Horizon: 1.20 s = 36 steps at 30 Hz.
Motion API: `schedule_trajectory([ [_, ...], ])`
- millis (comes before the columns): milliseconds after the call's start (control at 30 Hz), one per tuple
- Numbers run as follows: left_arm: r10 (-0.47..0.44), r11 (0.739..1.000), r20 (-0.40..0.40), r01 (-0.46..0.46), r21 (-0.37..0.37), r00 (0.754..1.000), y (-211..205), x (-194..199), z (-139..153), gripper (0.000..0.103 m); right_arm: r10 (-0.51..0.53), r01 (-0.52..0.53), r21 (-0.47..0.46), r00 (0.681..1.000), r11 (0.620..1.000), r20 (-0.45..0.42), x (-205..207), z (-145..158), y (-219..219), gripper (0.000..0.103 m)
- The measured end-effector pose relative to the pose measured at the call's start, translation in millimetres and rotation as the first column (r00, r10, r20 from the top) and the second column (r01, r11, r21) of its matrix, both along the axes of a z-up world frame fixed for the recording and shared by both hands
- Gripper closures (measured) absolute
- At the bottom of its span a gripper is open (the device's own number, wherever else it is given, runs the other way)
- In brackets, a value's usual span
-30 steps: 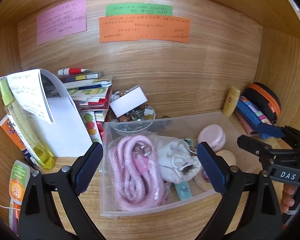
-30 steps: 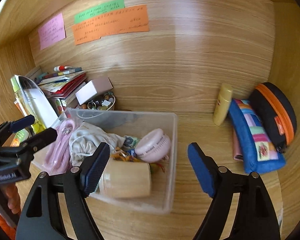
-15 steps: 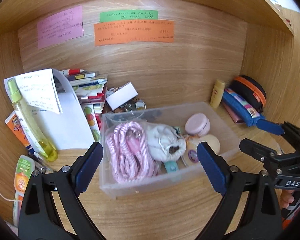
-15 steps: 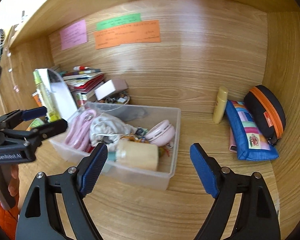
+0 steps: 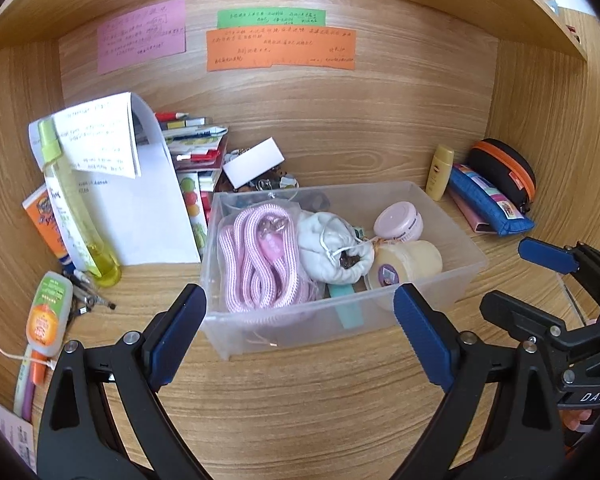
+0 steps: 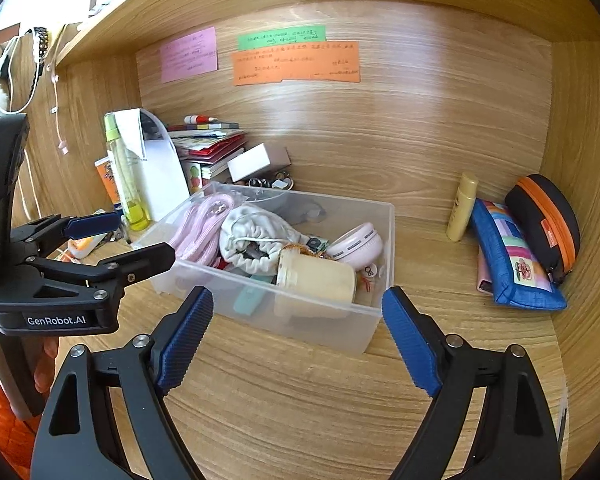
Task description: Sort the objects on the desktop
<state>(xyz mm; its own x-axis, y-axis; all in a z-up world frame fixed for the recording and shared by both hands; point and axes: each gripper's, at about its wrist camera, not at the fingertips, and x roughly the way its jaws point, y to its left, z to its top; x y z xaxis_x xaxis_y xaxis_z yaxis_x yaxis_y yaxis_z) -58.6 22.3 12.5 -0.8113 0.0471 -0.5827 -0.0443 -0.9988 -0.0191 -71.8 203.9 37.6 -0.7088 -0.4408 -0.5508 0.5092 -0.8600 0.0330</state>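
A clear plastic bin (image 5: 456, 292) (image 6: 324, 320) stands on the wooden desk. It holds a pink rope (image 5: 256, 256), a white drawstring pouch (image 5: 332, 248) (image 6: 256, 236), a pink round jar (image 5: 398, 222) (image 6: 356, 242) and a cream jar lying on its side (image 5: 404, 264) (image 6: 316, 276). My left gripper (image 5: 300, 332) is open and empty in front of the bin; it also shows in the right wrist view (image 6: 120, 240). My right gripper (image 6: 296, 340) is open and empty in front of the bin; it also shows in the left wrist view (image 5: 528, 280).
At the left stand a yellow spray bottle (image 5: 74, 208), a folded white paper (image 5: 140, 200), an orange tube (image 5: 44, 220) and stacked books (image 5: 196, 148). A white box (image 5: 254, 162) lies behind the bin. At the right are a yellow bottle (image 6: 462, 208), a blue pencil case (image 6: 512, 256) and a black-orange case (image 6: 544, 220).
Both grippers have drawn back from the bin, which now looks smaller and farther. Both stay open and empty.
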Motion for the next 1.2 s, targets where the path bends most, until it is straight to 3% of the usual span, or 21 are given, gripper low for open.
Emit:
schedule_trajectory([
  [1200, 0.000, 0.999, 0.023, -0.002, 0.055, 1.000, -10.4, 6.1, -4.5, 0.004, -0.006, 0.006, 0.017, 1.000, 1.000, 0.028, -2.8, -2.9, -3.9, 0.018],
])
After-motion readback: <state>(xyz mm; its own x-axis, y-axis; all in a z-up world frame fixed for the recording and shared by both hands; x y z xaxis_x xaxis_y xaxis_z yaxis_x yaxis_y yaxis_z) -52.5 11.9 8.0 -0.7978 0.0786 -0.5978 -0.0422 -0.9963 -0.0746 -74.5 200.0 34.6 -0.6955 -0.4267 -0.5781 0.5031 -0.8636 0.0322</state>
